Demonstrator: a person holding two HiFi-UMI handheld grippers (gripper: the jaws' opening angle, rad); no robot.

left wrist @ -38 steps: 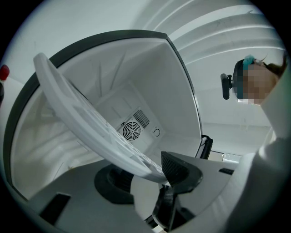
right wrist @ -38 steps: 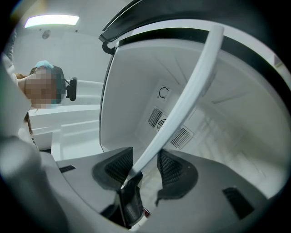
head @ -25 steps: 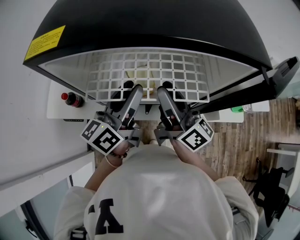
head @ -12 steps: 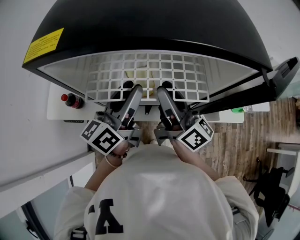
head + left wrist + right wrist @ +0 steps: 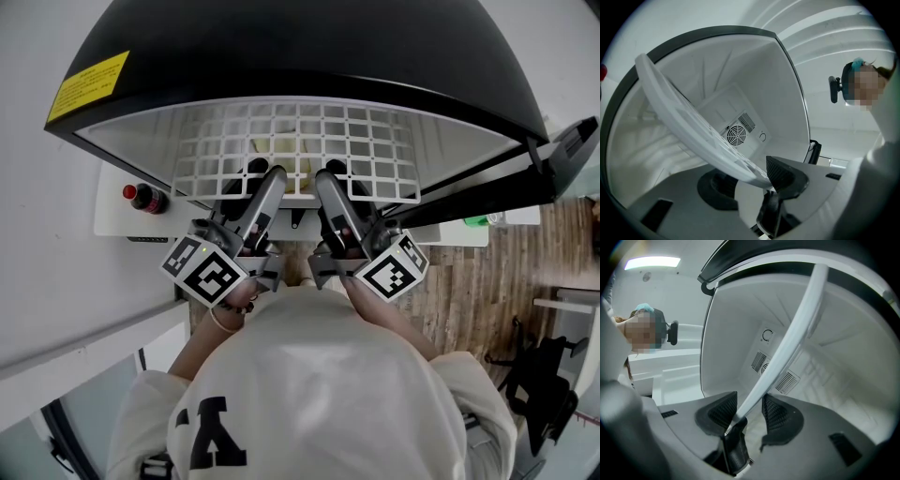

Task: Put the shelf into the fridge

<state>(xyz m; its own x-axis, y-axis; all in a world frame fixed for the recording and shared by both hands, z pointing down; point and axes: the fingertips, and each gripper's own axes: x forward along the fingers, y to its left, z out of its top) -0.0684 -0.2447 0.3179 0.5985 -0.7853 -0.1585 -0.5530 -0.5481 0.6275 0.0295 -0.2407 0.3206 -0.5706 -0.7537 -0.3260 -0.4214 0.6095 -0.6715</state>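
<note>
The white grid shelf (image 5: 300, 150) lies level, its far part inside the open black fridge (image 5: 281, 47) with the white interior. My left gripper (image 5: 265, 178) is shut on the shelf's near edge left of centre, and my right gripper (image 5: 330, 176) is shut on it right of centre. In the left gripper view the shelf (image 5: 693, 122) runs up and left from the left gripper (image 5: 759, 176); only one pad (image 5: 785, 174) shows. In the right gripper view the shelf's rim (image 5: 792, 333) passes between the pads of the right gripper (image 5: 749, 411).
A cola bottle with a red cap (image 5: 142, 198) stands on a white table left of the fridge. The fridge door (image 5: 562, 150) hangs open at the right. A round fan vent (image 5: 737, 135) sits on the fridge's back wall. Another person stands beside the fridge.
</note>
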